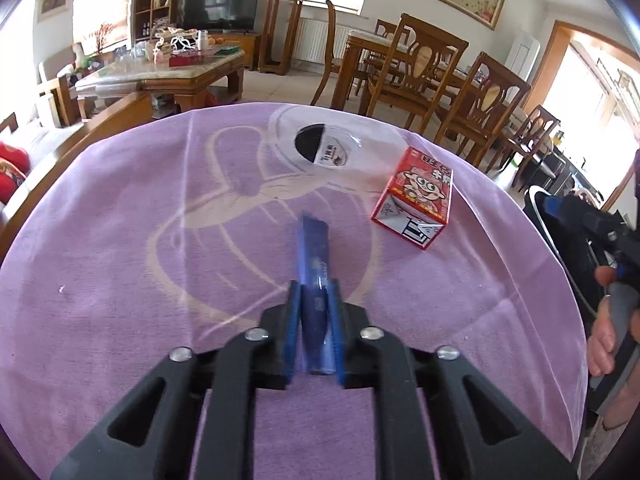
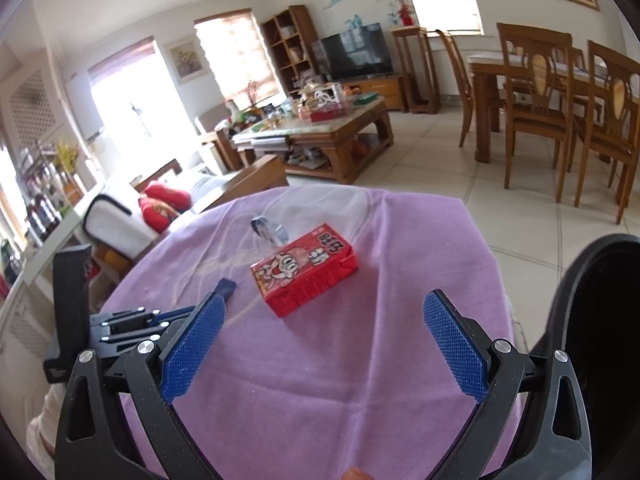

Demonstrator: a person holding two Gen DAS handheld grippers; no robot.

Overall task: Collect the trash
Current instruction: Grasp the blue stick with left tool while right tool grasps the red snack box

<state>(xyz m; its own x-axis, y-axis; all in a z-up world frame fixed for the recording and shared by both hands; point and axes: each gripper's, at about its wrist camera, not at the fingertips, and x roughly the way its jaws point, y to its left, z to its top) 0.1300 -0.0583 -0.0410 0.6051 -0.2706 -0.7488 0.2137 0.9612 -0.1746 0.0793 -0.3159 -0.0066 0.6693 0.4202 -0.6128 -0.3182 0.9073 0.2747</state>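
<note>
My left gripper (image 1: 315, 286) is shut on a long blue wrapper (image 1: 314, 248), which sticks out ahead of the pads and lies low over the purple cloth (image 1: 120, 260). To its right, a red drink carton (image 1: 416, 196) lies on its side. A clear plastic piece with a black and white label (image 1: 320, 148) lies near the far edge. In the right wrist view my right gripper (image 2: 325, 300) stands open and holds nothing. It hangs just short of the red carton (image 2: 304, 272), and the blue wrapper's tip (image 2: 226, 286) shows beside its left finger.
A black bin (image 2: 600, 320) stands beside the table at the right. A person's hand (image 1: 608, 328) grips the right tool's handle at the edge of the left wrist view. Beyond the round table are a sofa (image 2: 120, 224), a cluttered coffee table (image 2: 320, 128) and dining chairs (image 2: 536, 92).
</note>
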